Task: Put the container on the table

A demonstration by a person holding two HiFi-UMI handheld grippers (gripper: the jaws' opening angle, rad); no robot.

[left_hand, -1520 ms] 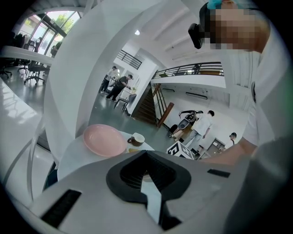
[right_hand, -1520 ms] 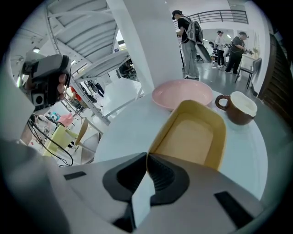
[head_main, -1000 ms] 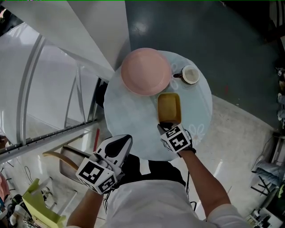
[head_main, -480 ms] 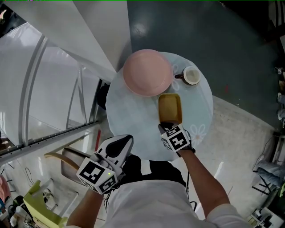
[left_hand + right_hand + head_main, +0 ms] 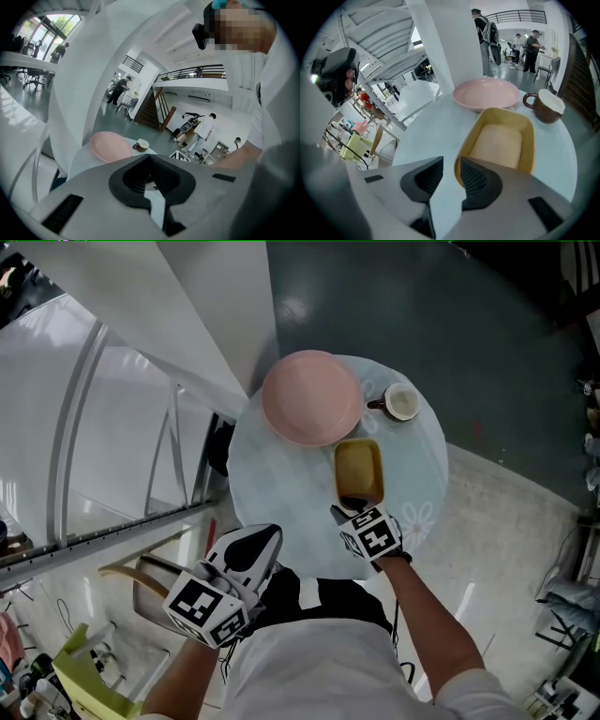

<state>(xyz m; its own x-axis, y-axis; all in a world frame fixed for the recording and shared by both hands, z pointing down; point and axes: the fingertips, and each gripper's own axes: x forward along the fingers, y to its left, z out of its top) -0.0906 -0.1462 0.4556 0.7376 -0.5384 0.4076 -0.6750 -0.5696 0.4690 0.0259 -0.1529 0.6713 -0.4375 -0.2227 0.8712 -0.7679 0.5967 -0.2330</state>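
A yellow rectangular container (image 5: 359,470) (image 5: 499,143) rests on the round pale table (image 5: 281,484) (image 5: 426,136), just in front of a pink plate (image 5: 311,397). My right gripper (image 5: 349,507) (image 5: 449,171) is at the container's near end. Its jaws stand open by a narrow gap, the right jaw over the near rim and bare table showing in the gap. My left gripper (image 5: 258,540) (image 5: 151,183) hangs off the table's near left edge, shut on nothing.
A brown cup (image 5: 401,400) (image 5: 546,107) with a white inside stands right of the plate (image 5: 486,93). A white slanted structure (image 5: 187,324) rises at the table's left. Chairs (image 5: 141,577) stand on the floor at lower left. Several people stand far off.
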